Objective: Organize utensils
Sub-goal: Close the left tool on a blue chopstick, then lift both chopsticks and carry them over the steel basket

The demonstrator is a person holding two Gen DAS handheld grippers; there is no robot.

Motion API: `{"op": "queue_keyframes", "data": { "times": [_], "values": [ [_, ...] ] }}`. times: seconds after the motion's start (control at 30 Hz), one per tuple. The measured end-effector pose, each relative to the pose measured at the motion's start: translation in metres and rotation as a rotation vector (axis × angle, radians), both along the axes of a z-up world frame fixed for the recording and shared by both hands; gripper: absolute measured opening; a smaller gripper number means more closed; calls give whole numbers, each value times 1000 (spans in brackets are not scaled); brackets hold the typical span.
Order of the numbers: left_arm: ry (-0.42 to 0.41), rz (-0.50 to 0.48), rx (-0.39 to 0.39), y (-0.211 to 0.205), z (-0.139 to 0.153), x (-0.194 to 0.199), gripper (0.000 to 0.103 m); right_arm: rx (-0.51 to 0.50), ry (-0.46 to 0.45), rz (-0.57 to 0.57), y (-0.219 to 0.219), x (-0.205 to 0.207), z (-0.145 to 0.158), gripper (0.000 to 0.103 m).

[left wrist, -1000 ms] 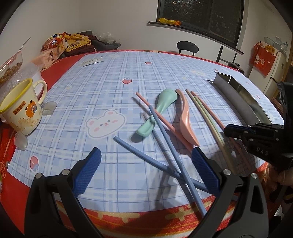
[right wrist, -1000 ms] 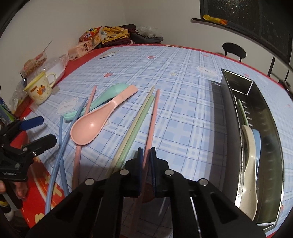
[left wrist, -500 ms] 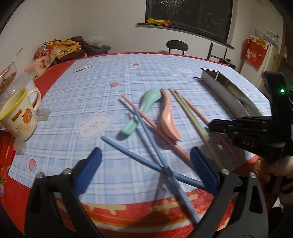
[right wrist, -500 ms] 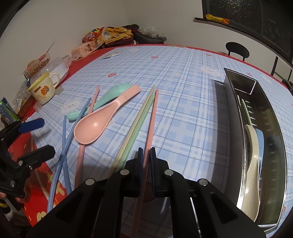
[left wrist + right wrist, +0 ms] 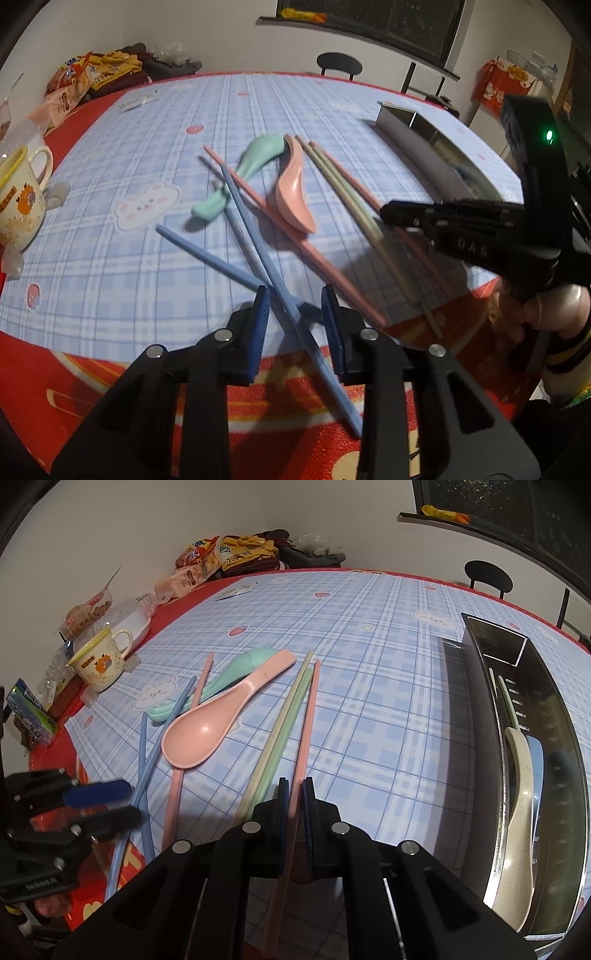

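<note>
Right gripper [image 5: 294,788] pinches a pink chopstick [image 5: 307,716] near its end — ready to lift toward the metal tray [image 5: 554,716]. Left gripper [image 5: 295,306], jaws just closing, straddles the crossed blue chopsticks [image 5: 258,254] — pads apparently not yet touching them.

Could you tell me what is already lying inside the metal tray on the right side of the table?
In the metal tray lie a cream spoon, a blue spoon partly beneath it, and pale chopsticks. Its near end is cut off from view.
</note>
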State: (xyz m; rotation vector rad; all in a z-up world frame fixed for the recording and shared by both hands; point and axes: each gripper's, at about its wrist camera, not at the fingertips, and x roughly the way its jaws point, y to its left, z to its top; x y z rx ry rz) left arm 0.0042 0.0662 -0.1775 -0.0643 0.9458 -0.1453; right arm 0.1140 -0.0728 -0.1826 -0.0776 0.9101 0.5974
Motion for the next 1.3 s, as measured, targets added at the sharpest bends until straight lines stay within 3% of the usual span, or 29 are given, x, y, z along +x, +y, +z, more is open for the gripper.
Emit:
{"op": "queue_keyframes", "data": {
  "times": [0.13,0.3,0.37,0.43,0.8,1.03,1.3],
  "values": [
    [1,15,29,-2,-1,-2,35,14,7,1,-1,0,-1,8],
    [-7,5,55,-4,-1,-5,32,23,13,2,-2,1,-1,8],
    [-3,8,56,-3,0,-4,15,30,16,0,-3,2,-1,8],
    [3,19,89,0,0,-2,11,39,21,-2,-4,3,-1,8],
    [3,-11,118,1,-4,6,14,46,26,-3,-4,4,-1,8],
    [-24,-25,52,10,-6,8,14,19,13,-2,-1,5,-2,8],
    [-34,-30,45,10,-8,12,13,-60,-31,-4,10,2,-1,8]
  ]
}}
